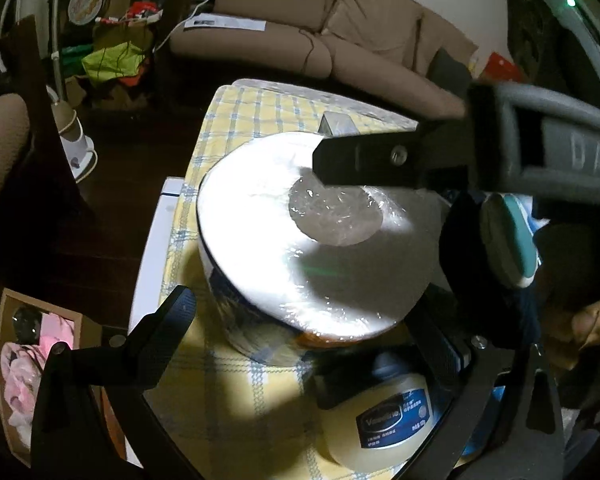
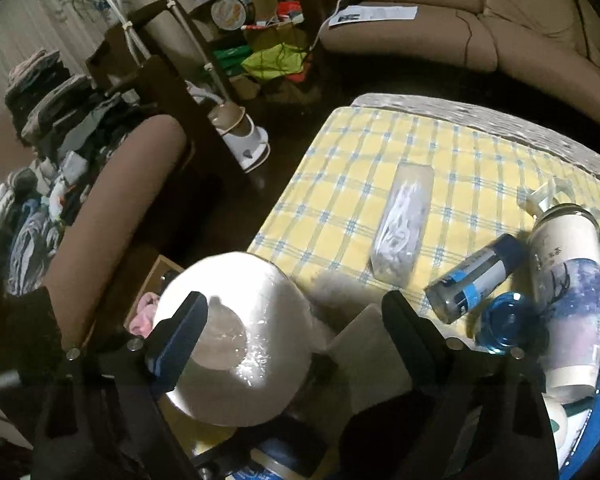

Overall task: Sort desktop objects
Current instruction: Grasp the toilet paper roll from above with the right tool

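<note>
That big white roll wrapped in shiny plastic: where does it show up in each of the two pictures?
Left wrist view: the plastic-wrapped roll fills the centre, between the left gripper fingers.
Right wrist view: the same roll sits at bottom left, behind the right gripper's left finger.
Shared landmark: the yellow checked tablecloth.

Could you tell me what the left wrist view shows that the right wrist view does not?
Only the left wrist view shows the whole Vaseline jar just beneath the left gripper, a person's hand, and the right gripper reaching in over the roll.

Only the right wrist view shows the clear bag, the small bottle, the blue cap and the tall printed cup.

Both show the wrapped paper roll, the checked cloth and the sofa.
</note>
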